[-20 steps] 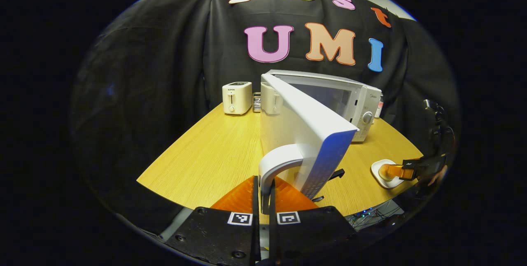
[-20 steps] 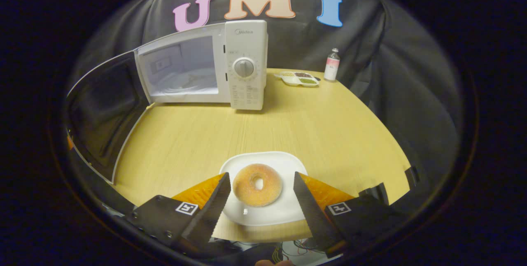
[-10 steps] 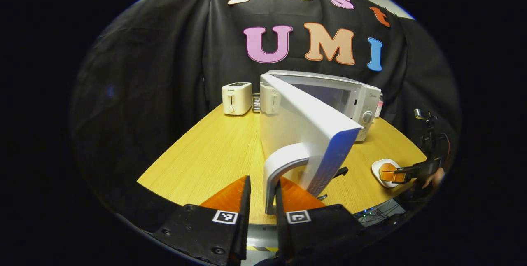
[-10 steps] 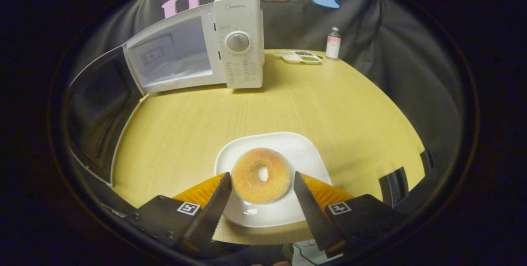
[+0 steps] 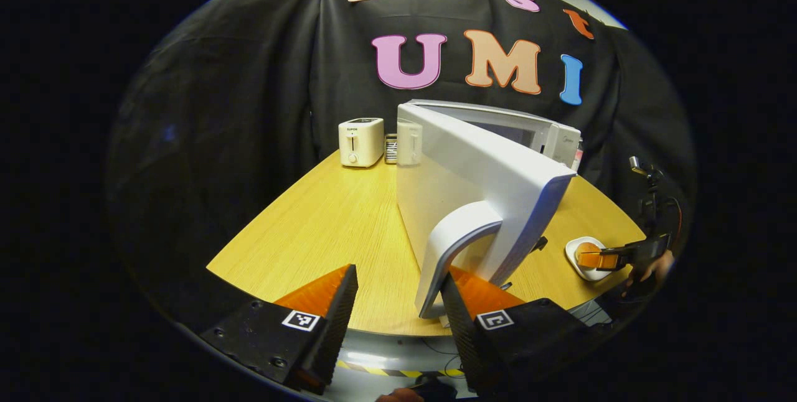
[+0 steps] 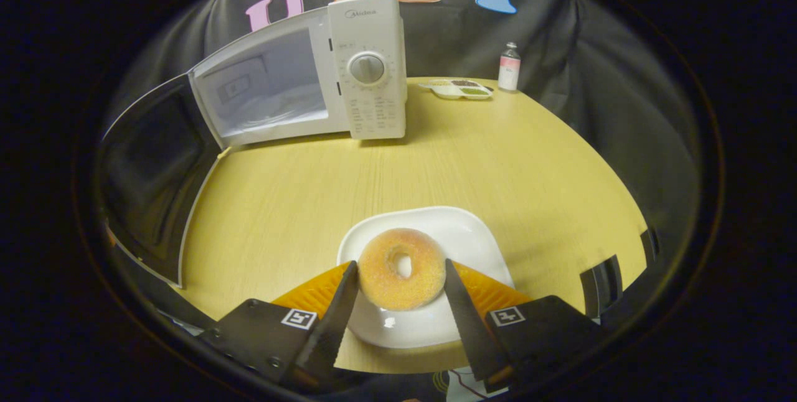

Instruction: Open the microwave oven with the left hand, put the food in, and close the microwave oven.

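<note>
The white microwave [image 6: 367,72] stands at the back of the table with its door [image 6: 149,172] swung wide to the left and the cavity [image 6: 268,91] showing. In the left gripper view the door [image 5: 473,172] faces me edge-on. Its curved handle [image 5: 457,246] hangs between the fingers of my open left gripper [image 5: 395,305], close to the right finger. A sugared doughnut [image 6: 401,268] sits over a white plate [image 6: 479,246]. My right gripper [image 6: 401,293] is shut on it, one finger touching each side. Far off, the right gripper [image 5: 613,259] is at the plate [image 5: 576,262].
A white toaster [image 5: 360,142] and a second one [image 5: 409,140] stand at the table's back, left of the microwave. A small bottle [image 6: 509,67] and a divided snack tray [image 6: 457,88] sit right of it. The wooden table [image 6: 498,159] ends just below the plate.
My left gripper has opened and let go of the door handle, and the door has swung a little wider. The right gripper's fingers have closed in onto the doughnut.
</note>
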The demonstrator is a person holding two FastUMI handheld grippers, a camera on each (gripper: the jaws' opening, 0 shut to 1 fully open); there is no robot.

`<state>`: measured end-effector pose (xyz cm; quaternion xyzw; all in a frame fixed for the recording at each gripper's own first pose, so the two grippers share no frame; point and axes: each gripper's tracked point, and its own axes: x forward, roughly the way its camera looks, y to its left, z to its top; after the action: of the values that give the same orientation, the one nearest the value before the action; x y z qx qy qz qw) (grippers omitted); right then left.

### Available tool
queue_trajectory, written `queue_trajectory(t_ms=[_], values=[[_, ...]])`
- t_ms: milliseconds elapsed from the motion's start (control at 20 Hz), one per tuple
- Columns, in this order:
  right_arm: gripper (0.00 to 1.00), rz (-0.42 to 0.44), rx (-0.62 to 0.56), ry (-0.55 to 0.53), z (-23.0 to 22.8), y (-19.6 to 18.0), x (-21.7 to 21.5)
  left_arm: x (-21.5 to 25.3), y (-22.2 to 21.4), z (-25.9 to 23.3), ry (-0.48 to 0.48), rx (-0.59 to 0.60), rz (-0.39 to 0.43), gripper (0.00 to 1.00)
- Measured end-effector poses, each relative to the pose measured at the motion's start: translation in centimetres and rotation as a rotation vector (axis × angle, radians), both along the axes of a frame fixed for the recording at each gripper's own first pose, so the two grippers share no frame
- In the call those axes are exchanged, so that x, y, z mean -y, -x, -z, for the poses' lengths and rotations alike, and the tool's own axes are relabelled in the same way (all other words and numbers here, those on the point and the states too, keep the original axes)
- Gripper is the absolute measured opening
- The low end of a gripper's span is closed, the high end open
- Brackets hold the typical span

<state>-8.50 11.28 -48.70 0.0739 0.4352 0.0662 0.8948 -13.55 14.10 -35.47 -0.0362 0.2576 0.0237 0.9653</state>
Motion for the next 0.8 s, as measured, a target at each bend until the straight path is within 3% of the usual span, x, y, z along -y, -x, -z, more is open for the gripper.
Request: queue_trajectory(t_ms=[300,750,800], values=[[0.85,0.003,0.013,-0.021,-1.0,0.1,-0.4,-0.3,0.5,-0.8,0.05,0.019,-0.041,0.92],[0.85,-0.022,0.07,-0.055,-4.0,-1.4,-2.6,0.7,1.7,-4.6,0.001,0.087,0.048,0.96],[0.8,-0.026,0.078,-0.063,-4.4,-1.6,-3.0,0.6,2.0,-5.2,-0.001,0.098,0.051,0.96]])
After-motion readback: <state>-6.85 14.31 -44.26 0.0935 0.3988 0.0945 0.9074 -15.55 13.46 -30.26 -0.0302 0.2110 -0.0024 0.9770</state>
